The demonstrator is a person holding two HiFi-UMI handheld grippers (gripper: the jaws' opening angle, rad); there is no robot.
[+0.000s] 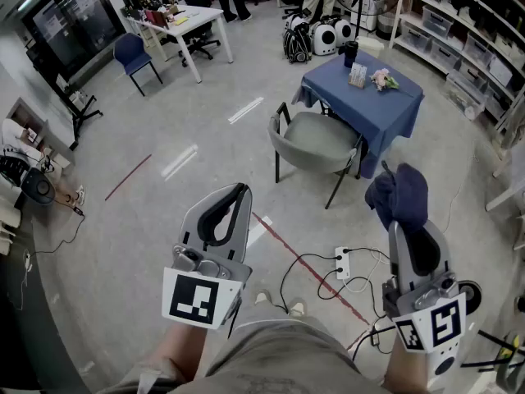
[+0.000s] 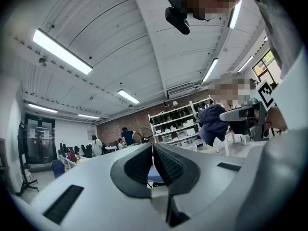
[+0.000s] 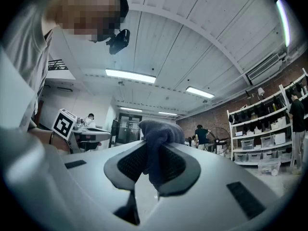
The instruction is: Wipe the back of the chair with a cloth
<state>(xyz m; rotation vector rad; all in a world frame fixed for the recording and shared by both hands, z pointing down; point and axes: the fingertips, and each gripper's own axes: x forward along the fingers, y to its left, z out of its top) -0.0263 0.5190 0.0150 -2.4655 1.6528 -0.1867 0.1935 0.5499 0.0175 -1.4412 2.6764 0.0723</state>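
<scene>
The dark blue cloth (image 3: 157,137) is clamped between the closed fingers (image 3: 129,163) of the right gripper (image 1: 401,225). It is pinched at its middle, so one bunch bulges up past the fingertips and a fold hangs down between the ribbed pads. In the head view the cloth sits balled at the tip of that gripper, raised in the air, well apart from the grey chair (image 1: 316,142) and not touching it. The left gripper (image 2: 153,152) is held out beside it at the left, its fingers (image 2: 174,166) pressed together on nothing. The chair stands ahead on the grey floor (image 1: 164,220), its curved back towards the person and its seat drawn up to a small worktop (image 1: 385,109) draped in a blue tablecloth. On that worktop are three things: a dark cup (image 1: 351,53), a small patterned box (image 1: 358,75) and a bunch of pale flowers (image 1: 383,80). On the floor between the person and the chair lie one white power strip (image 1: 342,263), black cables (image 1: 299,268) looping from it, and a red tape line (image 1: 308,261) running slantwise. Farther off are one blue chair (image 1: 131,54) beside a white desk (image 1: 190,19) at the upper left, and shelving (image 1: 459,35) with bins along the right. In all there are two grippers, one cloth and one grey chair.
</scene>
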